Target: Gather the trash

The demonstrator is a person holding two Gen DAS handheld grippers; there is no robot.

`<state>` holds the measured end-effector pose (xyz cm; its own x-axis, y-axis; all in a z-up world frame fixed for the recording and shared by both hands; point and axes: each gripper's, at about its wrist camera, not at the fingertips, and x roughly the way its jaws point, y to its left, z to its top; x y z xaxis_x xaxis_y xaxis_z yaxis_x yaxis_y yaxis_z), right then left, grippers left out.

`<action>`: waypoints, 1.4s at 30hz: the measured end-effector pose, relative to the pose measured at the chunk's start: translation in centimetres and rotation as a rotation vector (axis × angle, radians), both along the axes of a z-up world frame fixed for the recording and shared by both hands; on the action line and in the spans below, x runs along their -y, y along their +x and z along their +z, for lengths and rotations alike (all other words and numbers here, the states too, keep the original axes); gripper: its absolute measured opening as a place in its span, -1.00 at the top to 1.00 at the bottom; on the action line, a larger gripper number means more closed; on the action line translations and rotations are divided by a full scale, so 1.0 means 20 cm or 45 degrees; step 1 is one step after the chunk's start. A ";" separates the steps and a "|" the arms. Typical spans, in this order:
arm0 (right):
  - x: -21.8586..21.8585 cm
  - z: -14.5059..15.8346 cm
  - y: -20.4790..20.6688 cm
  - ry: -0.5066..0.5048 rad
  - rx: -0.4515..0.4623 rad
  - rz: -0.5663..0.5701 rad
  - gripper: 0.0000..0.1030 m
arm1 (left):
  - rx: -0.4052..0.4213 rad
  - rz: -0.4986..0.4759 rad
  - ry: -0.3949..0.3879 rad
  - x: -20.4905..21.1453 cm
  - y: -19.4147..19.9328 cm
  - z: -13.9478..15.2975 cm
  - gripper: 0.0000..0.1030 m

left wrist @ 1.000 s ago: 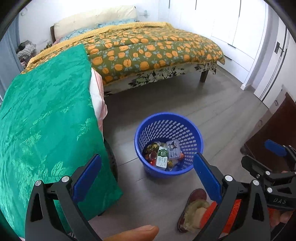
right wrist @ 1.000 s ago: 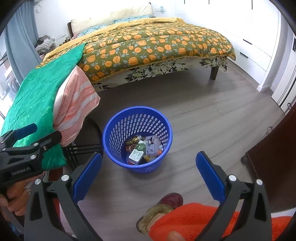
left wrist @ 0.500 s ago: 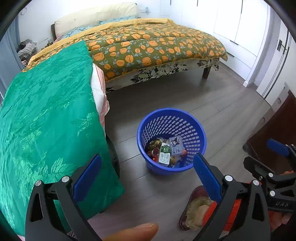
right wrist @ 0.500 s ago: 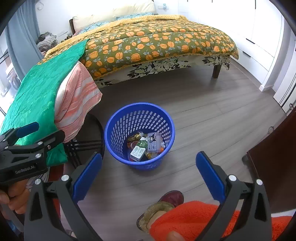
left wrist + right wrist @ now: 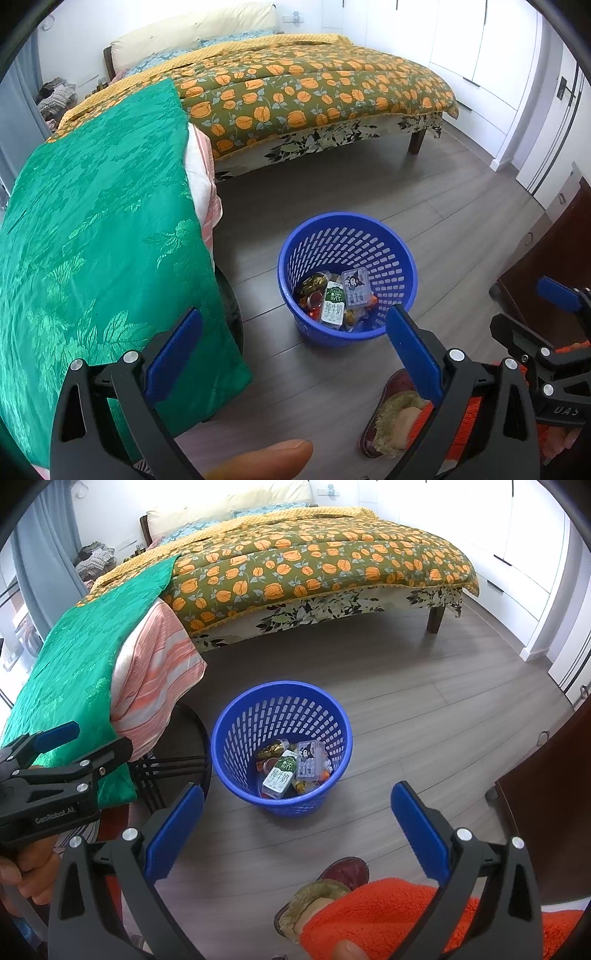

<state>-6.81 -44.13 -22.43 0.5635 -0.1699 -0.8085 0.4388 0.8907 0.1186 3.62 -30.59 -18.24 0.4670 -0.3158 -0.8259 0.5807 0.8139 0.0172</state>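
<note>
Blue perforated plastic basket (image 5: 282, 749) on floor, holding milk carton (image 5: 280, 774) and wrappers | left gripper (image 5: 291, 350), right gripper (image 5: 295, 821) above basket, fingers apart, empty | trash apparently deposited.

Trash (image 5: 334, 302) in basket (image 5: 347, 225) before bed (image 5: 314, 85)

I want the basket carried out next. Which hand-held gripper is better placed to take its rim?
Probably the right hand-held gripper: it is open and empty, and the blue basket sits centred between its fingers. The left hand-held gripper, also open, sees it off toward its right finger.
</note>
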 end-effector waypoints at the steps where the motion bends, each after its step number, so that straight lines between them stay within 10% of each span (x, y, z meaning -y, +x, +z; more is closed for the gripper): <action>1: 0.00 0.00 0.00 0.000 0.000 0.001 -0.91 | 0.000 0.001 0.002 0.00 0.00 0.00 -0.90; 42: -0.03 -0.03 0.00 0.004 -0.014 0.003 -0.91 | 0.000 0.004 0.013 -0.02 0.02 -0.05 -0.90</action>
